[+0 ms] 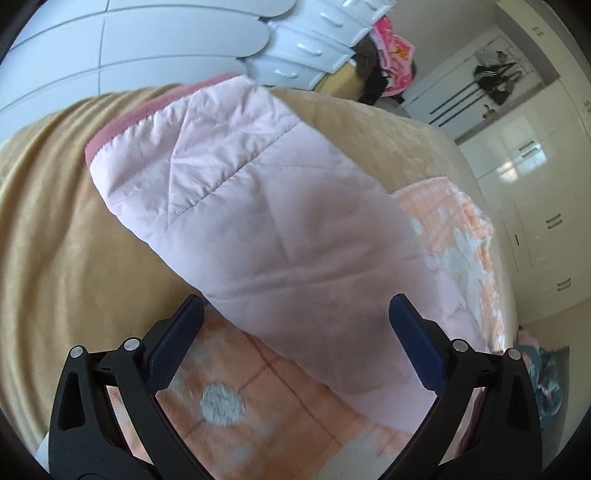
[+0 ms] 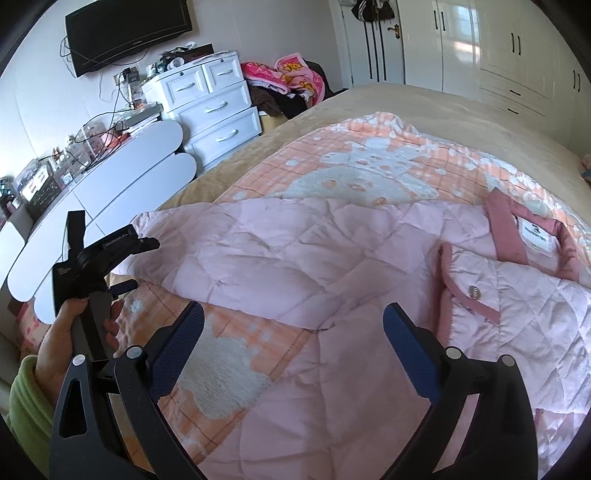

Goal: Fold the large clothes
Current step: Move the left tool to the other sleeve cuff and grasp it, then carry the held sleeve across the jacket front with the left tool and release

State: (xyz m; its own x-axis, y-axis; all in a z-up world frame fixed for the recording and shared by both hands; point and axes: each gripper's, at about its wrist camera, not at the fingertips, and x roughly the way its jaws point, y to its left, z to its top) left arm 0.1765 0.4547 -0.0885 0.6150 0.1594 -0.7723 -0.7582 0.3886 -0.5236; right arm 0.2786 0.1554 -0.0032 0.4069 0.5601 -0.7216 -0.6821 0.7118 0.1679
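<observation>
Blue-padded fingers [image 1: 177, 343] of the left gripper [image 1: 295, 314] are seen spread wide right up front, with nothing caught between them. Just past them, one sleeve [image 1: 240, 206] of the pink quilted jacket [image 2: 332, 266] is laid out across the bed [image 1: 48, 229], its darker pink cuff [image 1: 110, 136] ending up toward the bed's far edge, over the tan bedspread.

Same deal in the right wrist view: the right gripper [image 2: 293, 325] is held with its fingers wide apart, empty, hovering over the jacket's body. The jacket is spread flat on an orange checked blanket [image 2: 354, 166] with white animal shapes, and that blanket is laid over the bed. The collar [image 2: 506, 229] with one white label [image 2: 535, 236] is found toward the right side, and one metal snap [image 2: 474, 292] can be made out on the front flap.

At the left edge of that view, the left gripper is gripped by a hand [image 2: 62, 339] with a green sleeve [image 2: 27, 402] behind it.

As for containers: one white drawer unit [image 2: 210, 107] is parked beyond the bed's far corner, five drawer fronts counted, all shut, so contents can't be told. A heap of pink printed cloth [image 2: 291, 77] is piled next to it. One TV [image 2: 129, 31] is mounted on the wall, and white wardrobes [image 2: 491, 48] are lined up behind.
</observation>
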